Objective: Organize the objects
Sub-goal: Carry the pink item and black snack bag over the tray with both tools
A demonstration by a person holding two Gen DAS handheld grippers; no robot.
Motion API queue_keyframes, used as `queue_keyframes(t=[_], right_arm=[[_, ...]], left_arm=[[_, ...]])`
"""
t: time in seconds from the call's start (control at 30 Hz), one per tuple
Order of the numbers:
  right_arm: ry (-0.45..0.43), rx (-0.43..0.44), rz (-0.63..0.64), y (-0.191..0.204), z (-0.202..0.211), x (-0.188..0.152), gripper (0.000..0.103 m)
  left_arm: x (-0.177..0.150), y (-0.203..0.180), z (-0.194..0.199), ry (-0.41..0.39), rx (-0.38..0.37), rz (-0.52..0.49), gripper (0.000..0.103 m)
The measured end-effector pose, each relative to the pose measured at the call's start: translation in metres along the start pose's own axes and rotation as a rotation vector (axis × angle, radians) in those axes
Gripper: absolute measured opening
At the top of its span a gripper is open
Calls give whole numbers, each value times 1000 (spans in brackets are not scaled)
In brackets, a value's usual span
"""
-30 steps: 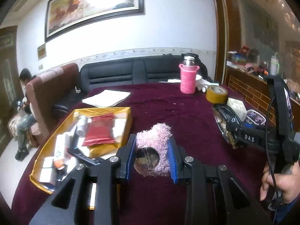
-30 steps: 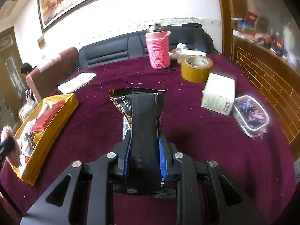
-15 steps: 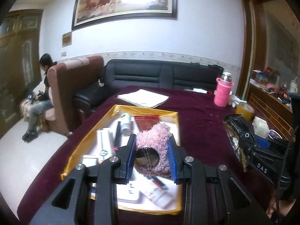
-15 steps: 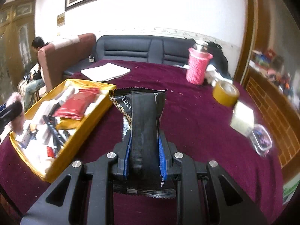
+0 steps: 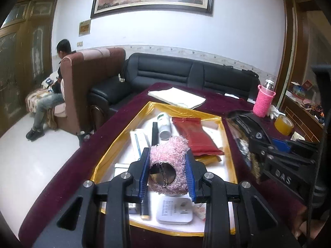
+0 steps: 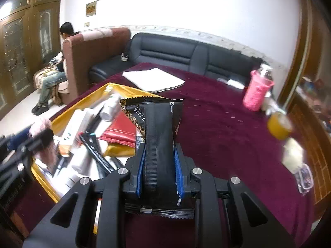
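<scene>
A: What is held in the left gripper [image 5: 167,172]?

B: A fluffy pink hair clip [image 5: 168,161] is clamped between narrowly parted blue pads, above the gold tray [image 5: 226,142].

A: And the right gripper [image 6: 158,172]?

B: A black snack packet [image 6: 158,136] is pinched upright between nearly closed pads, over the tray's near edge. A red pouch [image 5: 193,134] and a white bottle [image 5: 164,123] are seen lying in the tray, on the maroon tablecloth [image 6: 223,128].
</scene>
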State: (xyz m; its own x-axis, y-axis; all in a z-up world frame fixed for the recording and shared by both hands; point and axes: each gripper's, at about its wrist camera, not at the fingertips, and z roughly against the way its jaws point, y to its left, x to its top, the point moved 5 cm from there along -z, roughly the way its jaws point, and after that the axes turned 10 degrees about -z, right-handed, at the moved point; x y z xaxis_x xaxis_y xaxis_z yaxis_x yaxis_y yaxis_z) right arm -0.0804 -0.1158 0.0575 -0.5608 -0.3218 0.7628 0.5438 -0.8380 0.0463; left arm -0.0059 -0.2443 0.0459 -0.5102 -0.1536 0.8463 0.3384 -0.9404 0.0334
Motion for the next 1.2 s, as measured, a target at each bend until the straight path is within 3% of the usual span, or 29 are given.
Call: queue_keyframes(t=[0.33,0.67,0.97,1.2], right_arm=[[88,43,6,39,-48,19,22],[236,146,-2,74,-99,27,22],[295,206,-18,87,-124,36,22],[311,234,-5,101,-141,35,22]], left_arm=[[-8,14,-12,34,-32,15,27],[-16,9,-21,59,-71,9,28],[-23,-1,-31,89,-108,17,28],[-23,-6,-27,85,-88,7,28]])
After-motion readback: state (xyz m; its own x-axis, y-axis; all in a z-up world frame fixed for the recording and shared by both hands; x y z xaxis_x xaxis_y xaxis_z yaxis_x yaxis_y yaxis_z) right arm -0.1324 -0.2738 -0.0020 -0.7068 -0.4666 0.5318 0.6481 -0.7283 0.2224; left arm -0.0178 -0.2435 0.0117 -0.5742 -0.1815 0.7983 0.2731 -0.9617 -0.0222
